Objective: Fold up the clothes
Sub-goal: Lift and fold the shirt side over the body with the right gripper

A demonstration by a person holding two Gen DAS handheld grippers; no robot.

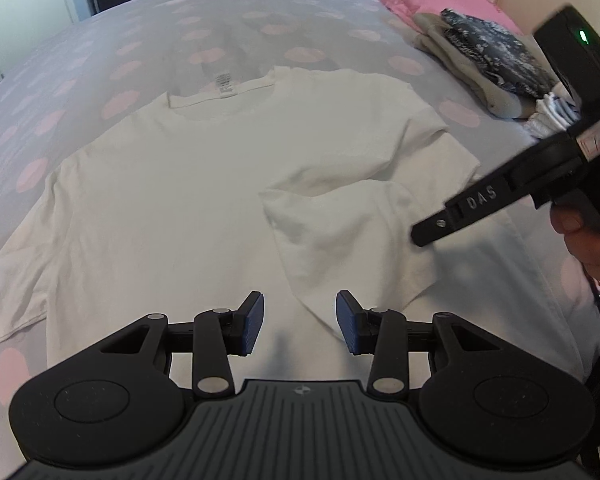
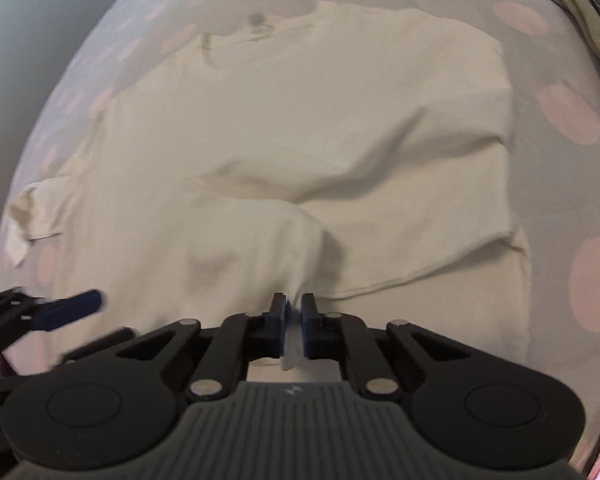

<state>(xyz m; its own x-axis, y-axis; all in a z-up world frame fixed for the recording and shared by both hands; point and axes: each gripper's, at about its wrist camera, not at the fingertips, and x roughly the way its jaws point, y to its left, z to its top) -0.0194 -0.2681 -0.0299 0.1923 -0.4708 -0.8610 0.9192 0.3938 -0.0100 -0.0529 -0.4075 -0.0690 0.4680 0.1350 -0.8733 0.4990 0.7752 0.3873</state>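
We pinch the shirt [image 2: 340, 128] in our right gripper [image 2: 294, 312]; our left gripper [image 1: 300, 320] hovers half-open, empty; the pinched fold is hidden between the pads.

A white T-shirt [image 1: 204, 184] lies on the spotted bedspread [image 1: 100, 60], one side folded inward; the left gripper [image 1: 300, 320] hovers over it, jaws apart (right gripper [image 1: 420, 236] alongside).

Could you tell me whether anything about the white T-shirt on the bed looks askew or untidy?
The white T-shirt lies mostly flat, but its right side is bunched: a flap is folded unevenly inward over the body, with creases beside it. The right gripper is pinching that fabric. The other sleeve is rumpled too.
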